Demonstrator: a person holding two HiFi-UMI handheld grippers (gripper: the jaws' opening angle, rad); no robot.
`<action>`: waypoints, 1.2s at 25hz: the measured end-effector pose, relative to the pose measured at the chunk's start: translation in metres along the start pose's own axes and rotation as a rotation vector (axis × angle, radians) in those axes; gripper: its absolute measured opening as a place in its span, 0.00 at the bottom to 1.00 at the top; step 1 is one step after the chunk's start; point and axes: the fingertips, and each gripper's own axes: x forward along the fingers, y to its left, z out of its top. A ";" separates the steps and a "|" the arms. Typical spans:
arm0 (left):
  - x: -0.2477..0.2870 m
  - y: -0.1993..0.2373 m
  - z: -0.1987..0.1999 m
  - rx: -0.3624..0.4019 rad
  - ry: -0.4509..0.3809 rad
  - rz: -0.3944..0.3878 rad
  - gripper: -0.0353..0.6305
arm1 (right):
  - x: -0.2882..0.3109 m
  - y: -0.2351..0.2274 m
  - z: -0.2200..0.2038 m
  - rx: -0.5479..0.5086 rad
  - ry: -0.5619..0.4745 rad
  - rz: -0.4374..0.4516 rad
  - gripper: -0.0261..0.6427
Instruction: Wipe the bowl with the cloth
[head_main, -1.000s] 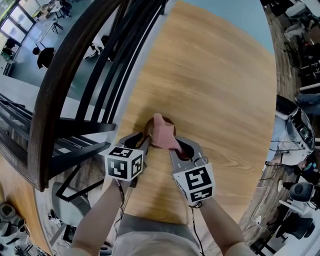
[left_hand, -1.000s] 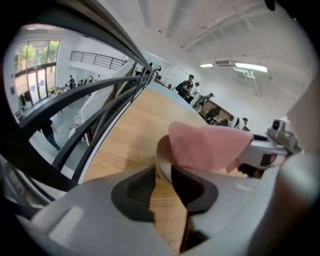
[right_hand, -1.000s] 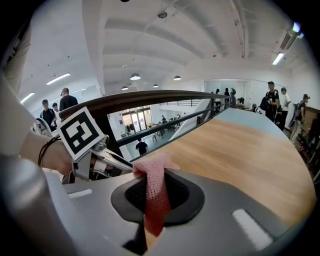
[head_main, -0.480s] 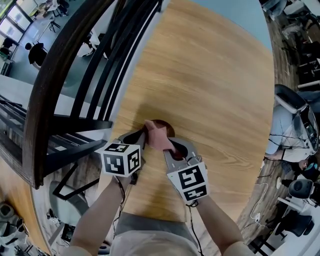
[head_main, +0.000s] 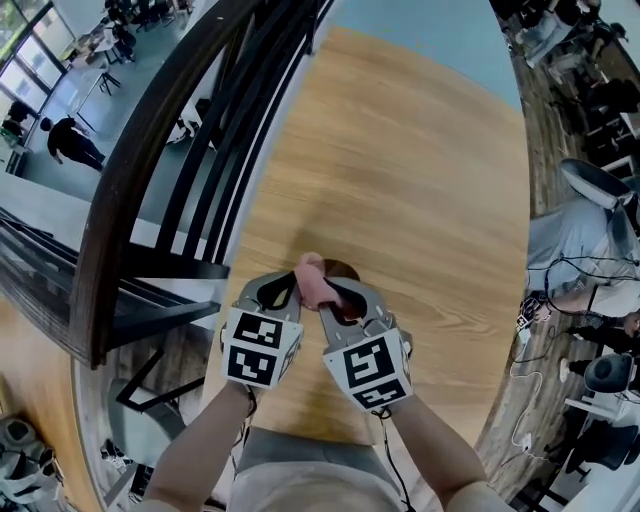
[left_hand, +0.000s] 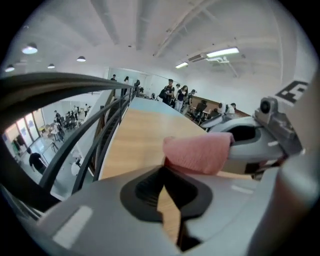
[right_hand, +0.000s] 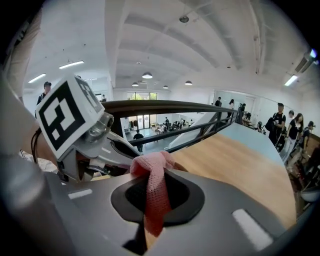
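1. Railing: at far left I see dark bars that curve past the left edge of the table.

2. Left gripper: its jaws have just been closing and stand pressed together. A narrow slit shows between them, and through it I see only table wood, so nothing is pinched. Its tips lie just left of the cloth. Its cube faces the head camera.

3. Cloth: pink knit. It is bunched into a knob above the right gripper's tips, and a tail hangs down through that gripper's jaw opening. In the left gripper view it juts out as a pink fold from the right gripper.

4. Bowl: brown. Only a sliver of rim shows, just beyond the cloth and the two sets of tips, and the cloth hides the rest. I cannot tell whether the cloth touches the bowl or whether the bowl sits on the table.

5. Right gripper: jaws clamped on the cloth.

6. Both grippers sit side by side over the near part of the table, with the forearms below them.
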 end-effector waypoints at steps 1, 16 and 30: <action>-0.007 -0.006 0.007 0.029 -0.008 0.005 0.06 | -0.005 0.000 0.003 -0.011 0.001 -0.002 0.06; -0.125 -0.060 0.063 0.309 -0.135 0.128 0.06 | -0.089 0.017 0.066 0.002 -0.140 -0.138 0.06; -0.192 -0.065 0.111 0.223 -0.288 0.127 0.07 | -0.142 -0.002 0.079 0.008 -0.153 -0.274 0.06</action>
